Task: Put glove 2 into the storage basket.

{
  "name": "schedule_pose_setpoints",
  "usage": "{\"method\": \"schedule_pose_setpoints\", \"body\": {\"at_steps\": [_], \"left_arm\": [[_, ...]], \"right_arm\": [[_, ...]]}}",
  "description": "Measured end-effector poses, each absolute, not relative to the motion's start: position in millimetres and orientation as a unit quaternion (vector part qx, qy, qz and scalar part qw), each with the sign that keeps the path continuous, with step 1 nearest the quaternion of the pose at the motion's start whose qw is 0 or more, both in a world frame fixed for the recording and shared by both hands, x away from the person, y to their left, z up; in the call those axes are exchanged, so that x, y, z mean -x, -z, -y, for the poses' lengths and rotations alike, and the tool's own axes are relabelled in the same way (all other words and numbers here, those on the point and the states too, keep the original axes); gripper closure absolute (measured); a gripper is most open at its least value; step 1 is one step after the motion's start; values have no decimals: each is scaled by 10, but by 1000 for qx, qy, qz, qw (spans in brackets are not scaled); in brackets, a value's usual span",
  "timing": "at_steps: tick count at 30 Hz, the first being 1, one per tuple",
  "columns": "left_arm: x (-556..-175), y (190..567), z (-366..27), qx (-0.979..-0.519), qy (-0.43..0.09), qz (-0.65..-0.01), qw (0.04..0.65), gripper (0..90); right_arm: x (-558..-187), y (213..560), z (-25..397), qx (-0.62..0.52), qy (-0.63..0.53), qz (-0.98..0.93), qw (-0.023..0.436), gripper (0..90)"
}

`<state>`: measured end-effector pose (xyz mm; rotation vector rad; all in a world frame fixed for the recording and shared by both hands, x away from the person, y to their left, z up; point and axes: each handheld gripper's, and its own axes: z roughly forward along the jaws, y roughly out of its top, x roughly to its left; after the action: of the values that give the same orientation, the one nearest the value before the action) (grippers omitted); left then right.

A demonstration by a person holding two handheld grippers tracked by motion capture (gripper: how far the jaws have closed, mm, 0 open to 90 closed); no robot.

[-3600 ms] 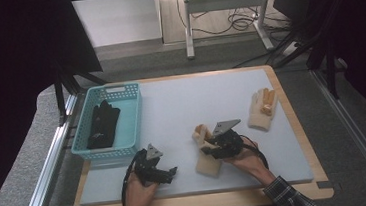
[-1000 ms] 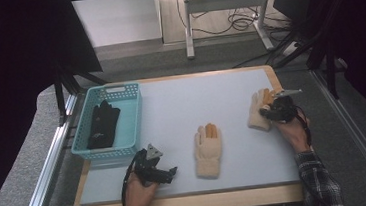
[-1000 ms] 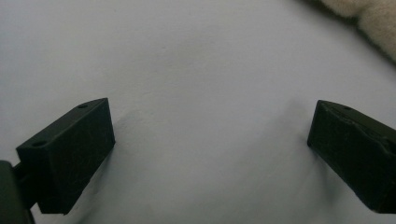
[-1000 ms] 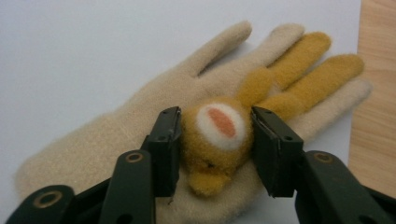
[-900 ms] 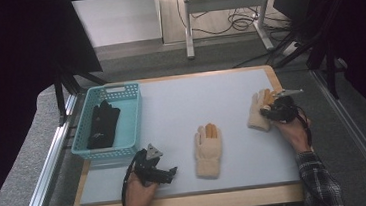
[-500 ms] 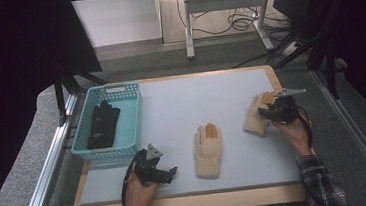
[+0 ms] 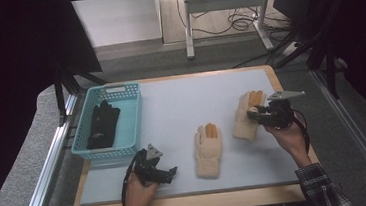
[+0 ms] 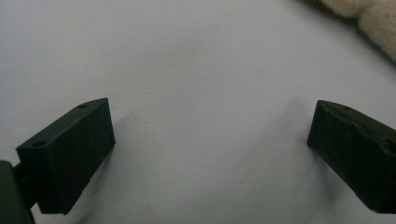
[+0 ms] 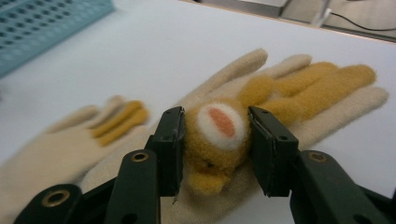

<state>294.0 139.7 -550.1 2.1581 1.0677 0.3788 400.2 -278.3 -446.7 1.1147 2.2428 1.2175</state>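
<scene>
Right gripper (image 9: 215, 149) now clamped on far glove (image 9: 299, 93), lifted slightly.

- The glove (image 9: 299, 98) under the right gripper (image 9: 215, 154) is fuzzy cream fleece with mustard-yellow pile on some digits and a plush bear face sewn on.
- The second glove (image 7: 208, 150) has the same soft, napped cloth.
- The right gripper's fingers (image 9: 170, 144) are matt black plastic with brass-coloured rivets.
- The bench (image 7: 186, 102) has a smooth, matt pale-grey top and a wooden edge.
- The basket (image 7: 132, 117) is turquoise plastic lattice.
- The black glove (image 7: 102, 124) looks like dull cloth.
</scene>
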Motion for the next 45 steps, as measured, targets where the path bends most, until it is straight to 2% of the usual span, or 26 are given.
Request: {"method": "schedule_pose_setpoints", "body": {"at_steps": [11, 18, 23, 28, 32, 37, 41, 45], "left_arm": [[-2941, 5502, -1397, -831, -147, -411, 345, 8], [-2940, 5502, -1396, -831, -146, -412, 346, 9], [-2940, 5502, -1397, -830, -147, -412, 345, 9], [-2940, 5501, -1399, -832, -146, -410, 344, 9], [-2939, 5502, -1397, -831, -147, -411, 346, 9], [-2940, 5500, -1399, -832, -146, -410, 344, 9], [-2939, 5501, -1399, -832, -146, -410, 344, 9], [-2939, 5502, -1397, -831, -147, -411, 345, 9]], "right_arm": [[-3571, 4406, 2194, -337, -463, -812, 109, 567], [-3368, 4565, 1771, -312, -457, -830, 78, 566], [-3333, 4725, 1612, -307, -443, -839, 74, 565], [-3341, 4874, 1559, -313, -432, -841, 88, 555], [-3369, 4986, 1549, -316, -419, -846, 89, 486], [-3360, 4866, 1647, -316, -431, -839, 99, 388], [-3369, 4774, 1810, -321, -434, -835, 106, 401], [-3374, 4826, 1995, -326, -418, -841, 106, 520]]}}
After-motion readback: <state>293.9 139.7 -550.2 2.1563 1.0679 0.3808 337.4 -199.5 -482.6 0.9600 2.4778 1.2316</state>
